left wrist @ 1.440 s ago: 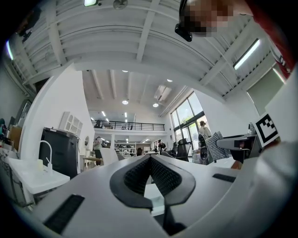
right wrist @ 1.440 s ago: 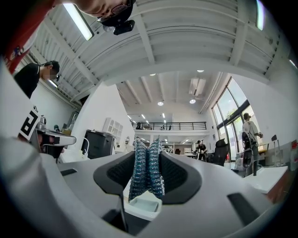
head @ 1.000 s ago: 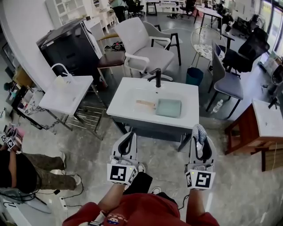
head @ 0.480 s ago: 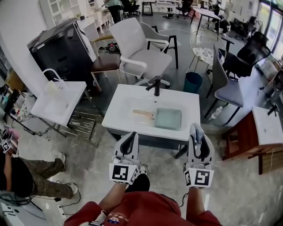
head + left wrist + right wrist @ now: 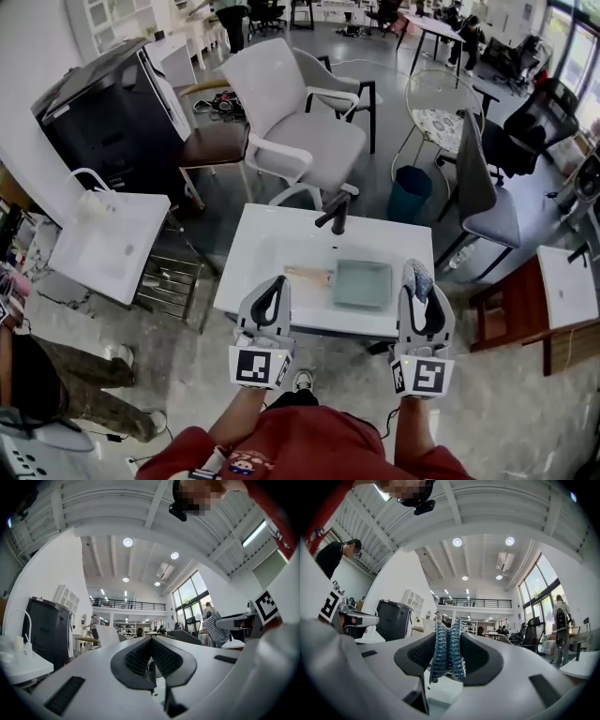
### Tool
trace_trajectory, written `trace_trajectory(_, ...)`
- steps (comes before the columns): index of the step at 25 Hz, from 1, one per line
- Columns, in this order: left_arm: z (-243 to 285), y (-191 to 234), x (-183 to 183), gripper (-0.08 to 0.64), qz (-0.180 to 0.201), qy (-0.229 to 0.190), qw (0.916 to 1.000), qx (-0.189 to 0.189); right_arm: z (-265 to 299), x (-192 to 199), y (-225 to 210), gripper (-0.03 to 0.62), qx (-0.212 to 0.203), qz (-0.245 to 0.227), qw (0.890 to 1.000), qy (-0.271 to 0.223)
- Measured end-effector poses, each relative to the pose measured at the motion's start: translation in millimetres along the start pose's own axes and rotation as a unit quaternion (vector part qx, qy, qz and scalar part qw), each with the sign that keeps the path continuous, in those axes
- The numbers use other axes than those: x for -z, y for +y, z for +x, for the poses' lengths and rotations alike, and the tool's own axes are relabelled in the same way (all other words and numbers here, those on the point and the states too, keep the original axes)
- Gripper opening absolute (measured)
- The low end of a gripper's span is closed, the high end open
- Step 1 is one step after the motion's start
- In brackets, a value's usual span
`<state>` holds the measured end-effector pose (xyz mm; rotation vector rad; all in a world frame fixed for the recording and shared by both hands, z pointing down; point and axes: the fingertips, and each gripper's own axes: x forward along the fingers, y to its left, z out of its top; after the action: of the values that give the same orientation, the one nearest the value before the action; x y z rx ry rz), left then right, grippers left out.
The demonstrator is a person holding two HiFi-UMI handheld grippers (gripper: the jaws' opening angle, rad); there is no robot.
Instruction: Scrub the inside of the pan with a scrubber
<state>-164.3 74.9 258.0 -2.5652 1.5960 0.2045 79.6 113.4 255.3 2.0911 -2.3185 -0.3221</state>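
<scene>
A pale green square pan (image 5: 362, 284) with a wooden handle lies in the basin of a white sink (image 5: 253, 253), seen in the head view. My right gripper (image 5: 418, 274) hovers over the sink's near right edge, shut on a blue mesh scrubber (image 5: 448, 649) that pokes out past its tips (image 5: 419, 278). The left gripper (image 5: 274, 287) is held level with it over the sink's near left edge, jaws pressed together with nothing between them (image 5: 151, 654). Both grippers point upward and away, above the pan and not touching it.
A black faucet (image 5: 335, 211) stands at the sink's back edge. Behind it are a white armchair (image 5: 291, 122) and a teal bin (image 5: 409, 193). A second white basin (image 5: 108, 246) sits left, a wooden cabinet (image 5: 525, 314) right. A person crouches at far left (image 5: 37, 384).
The view has advanced toward the sink: both grippers, earlier over the floor in front of it, now overlap its near edge. The scrubber stays clamped in the right gripper.
</scene>
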Motion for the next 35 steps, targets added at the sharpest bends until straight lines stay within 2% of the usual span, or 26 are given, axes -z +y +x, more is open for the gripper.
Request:
trace_trajectory(8, 53.2, 28.1, 21.4, 0.014, -0.005, 0.018, 0.9994, 0.030, 53.4, 16.1, 7.7, 0.178, 0.014, -0.005, 1.000, 0.019)
trace_trajectory(12, 78.4, 29.0, 28.7, 0.014, -0.013, 0.011, 0.9993, 0.034, 72.2, 22.7, -3.3, 0.178, 0.018, -0.010, 1.000, 0.022)
trace_trajectory(20, 145.5, 6.2, 35.6, 0.014, -0.008, 0.009, 0.9993, 0.035, 117.7, 36.5, -53.4, 0.178, 0.012, -0.006, 1.000, 0.012)
trace_trajectory(24, 179.6, -13.9, 44.1, 0.014, -0.003, 0.035, 0.9983, 0.046, 138.9, 40.5, -89.0, 0.178, 0.015, -0.002, 1.000, 0.005)
trace_trajectory(27, 204.3, -27.8, 41.7, 0.014, 0.001, 0.023, 0.9987, 0.045, 151.6, 48.7, -112.0, 0.178, 0.015, 0.003, 1.000, 0.005)
trace_trajectory(30, 225.9, -40.2, 34.2, 0.014, -0.001, -0.008, 0.9993, 0.036, 162.5, 59.2, -132.6, 0.178, 0.012, 0.005, 1.000, 0.009)
trace_trajectory(35, 244.3, -55.5, 37.7, 0.014, 0.006, -0.008, 0.9998, 0.020, 176.8, 71.7, -158.4, 0.178, -0.003, 0.014, 1.000, 0.007)
